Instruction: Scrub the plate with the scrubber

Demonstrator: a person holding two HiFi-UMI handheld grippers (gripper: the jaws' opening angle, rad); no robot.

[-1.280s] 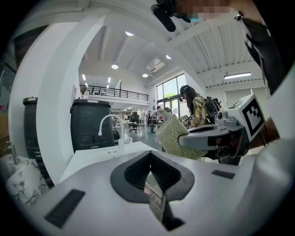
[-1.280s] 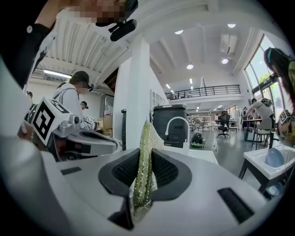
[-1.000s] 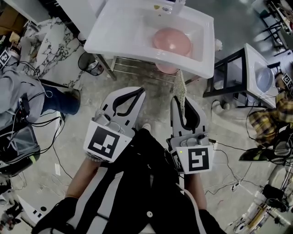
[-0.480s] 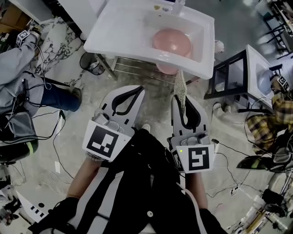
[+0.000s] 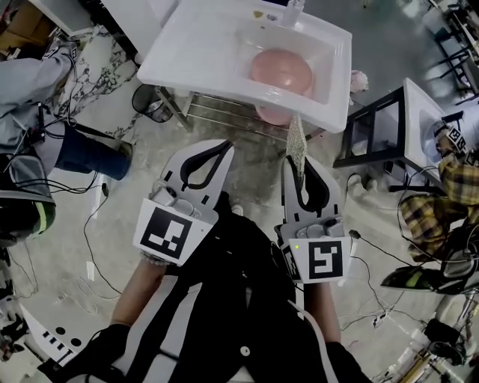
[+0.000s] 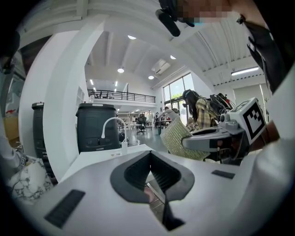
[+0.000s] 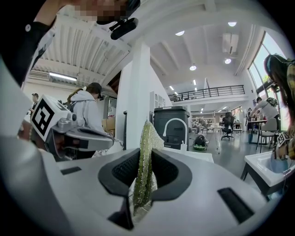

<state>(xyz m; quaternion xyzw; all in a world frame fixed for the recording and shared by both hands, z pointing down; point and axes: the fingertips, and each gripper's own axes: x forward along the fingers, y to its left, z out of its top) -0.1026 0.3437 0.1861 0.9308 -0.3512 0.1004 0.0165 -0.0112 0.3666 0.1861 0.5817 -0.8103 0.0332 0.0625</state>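
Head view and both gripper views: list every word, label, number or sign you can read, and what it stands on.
No readable text in any view.
left gripper: its cube shows a black-and-white square pattern, no letters.
right gripper: the same kind of pattern, no letters.

The sink (image 5: 224,52) loses its far edge to the head view's top border. A small upright thing (image 5: 293,9) on that edge is cut short, and it could be a tap or a bottle. Under the sink's front rim sits a pink shape (image 5: 271,114) that cannot be identified. Just before the sink, the scrubber (image 5: 296,142) has its near end buried between the right tool's (image 5: 301,167) jaws.
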